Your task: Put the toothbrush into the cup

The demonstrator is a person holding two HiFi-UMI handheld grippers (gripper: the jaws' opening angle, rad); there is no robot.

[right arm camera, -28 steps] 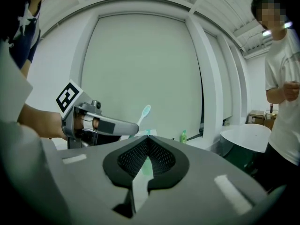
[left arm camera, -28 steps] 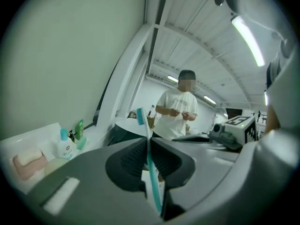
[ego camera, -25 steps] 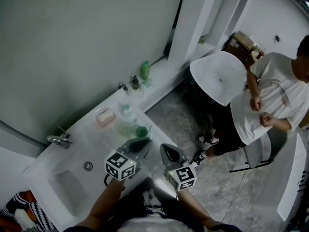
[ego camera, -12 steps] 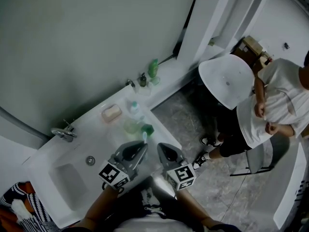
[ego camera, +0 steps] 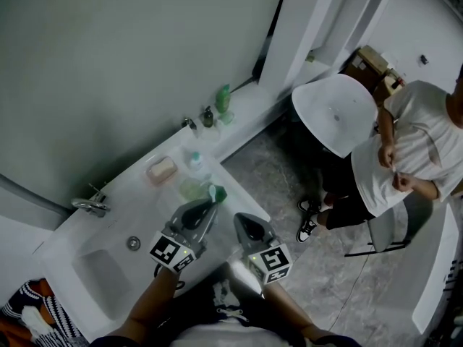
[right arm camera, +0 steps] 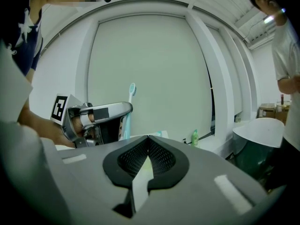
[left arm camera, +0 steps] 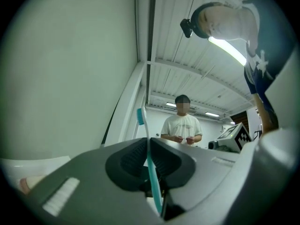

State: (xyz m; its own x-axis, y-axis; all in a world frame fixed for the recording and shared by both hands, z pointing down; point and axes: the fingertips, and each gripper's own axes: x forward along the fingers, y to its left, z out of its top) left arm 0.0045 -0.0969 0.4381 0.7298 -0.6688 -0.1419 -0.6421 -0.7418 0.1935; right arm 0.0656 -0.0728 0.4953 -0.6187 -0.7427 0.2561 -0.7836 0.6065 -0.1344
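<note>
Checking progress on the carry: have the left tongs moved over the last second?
Yes. Judged against the soap, the left tongs, clamped on the toothbrush, have swung their tips closer to it, toward the wall.

A white surface (ego camera: 124,196) with a sunken basin (ego camera: 99,279) and a chrome tap (ego camera: 90,206) runs along the pale wall, carrying a soap bar (ego camera: 160,169) and, farther along, a green bottle (ego camera: 223,98), while a bystander in a white T-shirt (ego camera: 416,150) stands on the grey marbled floor (ego camera: 282,179) beside a large rounded white object (ego camera: 334,113).

Teal toothbrush (left arm camera: 149,165) upright, clamped in left hand-held gripper (left arm camera: 147,144); pale green cup (ego camera: 192,189) just beyond.
</note>
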